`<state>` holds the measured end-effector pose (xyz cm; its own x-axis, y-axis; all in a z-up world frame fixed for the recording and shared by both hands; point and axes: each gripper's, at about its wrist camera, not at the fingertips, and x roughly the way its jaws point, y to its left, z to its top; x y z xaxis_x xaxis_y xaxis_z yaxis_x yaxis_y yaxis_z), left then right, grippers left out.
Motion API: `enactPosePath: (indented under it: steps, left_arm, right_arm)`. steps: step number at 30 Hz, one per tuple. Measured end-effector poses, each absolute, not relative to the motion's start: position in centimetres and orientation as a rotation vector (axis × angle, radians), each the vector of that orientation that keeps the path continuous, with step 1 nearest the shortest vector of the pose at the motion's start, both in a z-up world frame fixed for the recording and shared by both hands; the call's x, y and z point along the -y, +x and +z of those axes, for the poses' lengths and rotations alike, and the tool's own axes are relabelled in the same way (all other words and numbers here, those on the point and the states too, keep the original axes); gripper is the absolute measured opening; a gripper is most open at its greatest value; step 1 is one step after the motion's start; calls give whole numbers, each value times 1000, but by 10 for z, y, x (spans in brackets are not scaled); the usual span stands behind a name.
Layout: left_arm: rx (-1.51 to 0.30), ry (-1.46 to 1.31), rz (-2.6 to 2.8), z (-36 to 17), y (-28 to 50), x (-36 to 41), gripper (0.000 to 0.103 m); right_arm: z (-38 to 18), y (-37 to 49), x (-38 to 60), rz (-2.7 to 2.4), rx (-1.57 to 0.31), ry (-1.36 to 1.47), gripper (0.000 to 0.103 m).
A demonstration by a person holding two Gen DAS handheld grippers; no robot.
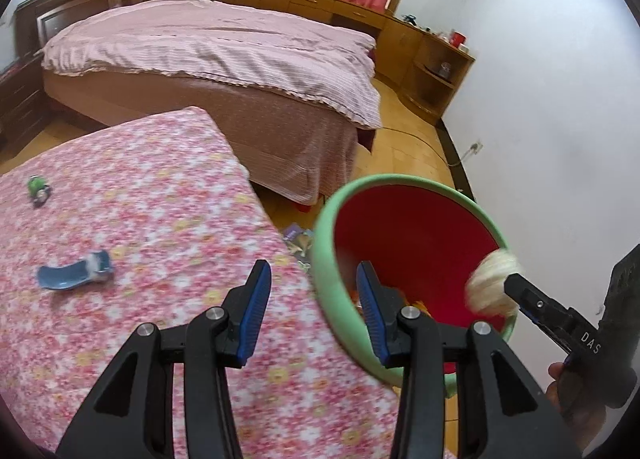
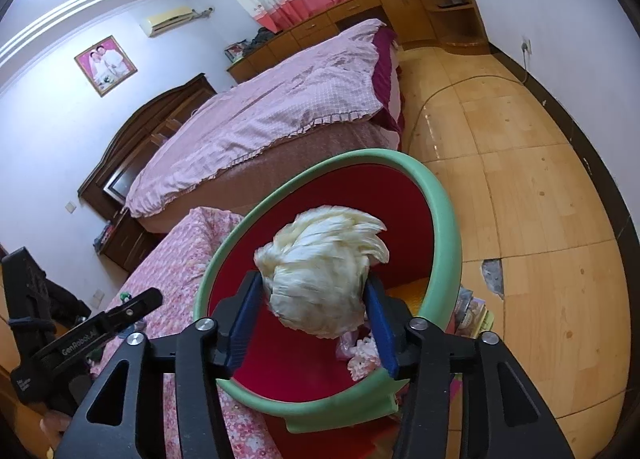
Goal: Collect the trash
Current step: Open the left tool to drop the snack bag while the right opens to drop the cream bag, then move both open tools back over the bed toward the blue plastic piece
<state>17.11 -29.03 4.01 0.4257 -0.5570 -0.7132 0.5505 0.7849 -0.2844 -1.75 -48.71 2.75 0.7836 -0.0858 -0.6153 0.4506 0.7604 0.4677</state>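
1. Right wrist view: right claw (image 2: 316, 321) is spread around the wad (image 2: 320, 279), directly above the bin (image 2: 444, 219).
2. Left claw (image 1: 310, 311) is spread, empty, nearer the wrapper (image 1: 76, 269).

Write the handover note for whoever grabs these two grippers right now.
Right gripper: over the red bin, crumpled white paper wad between its jaws; whether the pads still press cannot be told.
Left gripper: open, empty, at the edge of the floral table beside the bin.
Done: some trash already lies in the bin.
Left: drop the wad, then collect the blue scrap and the small green item from the table.
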Motion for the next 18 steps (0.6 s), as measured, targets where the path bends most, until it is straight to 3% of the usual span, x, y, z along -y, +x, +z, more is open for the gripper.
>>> enactPosePath:
  steps: [8, 12, 18]
  left_arm:
    - [-876, -8, -611, 45, 184, 256, 45]
    - [-863, -3, -541, 46, 195, 235, 56]
    - [-864, -13, -419, 39, 211, 200, 63]
  right_arm:
    - [30, -18, 483, -304, -599, 642, 58]
    - [31, -17, 478, -292, -597, 639, 58]
    - [32, -13, 468, -281, -604, 627, 58]
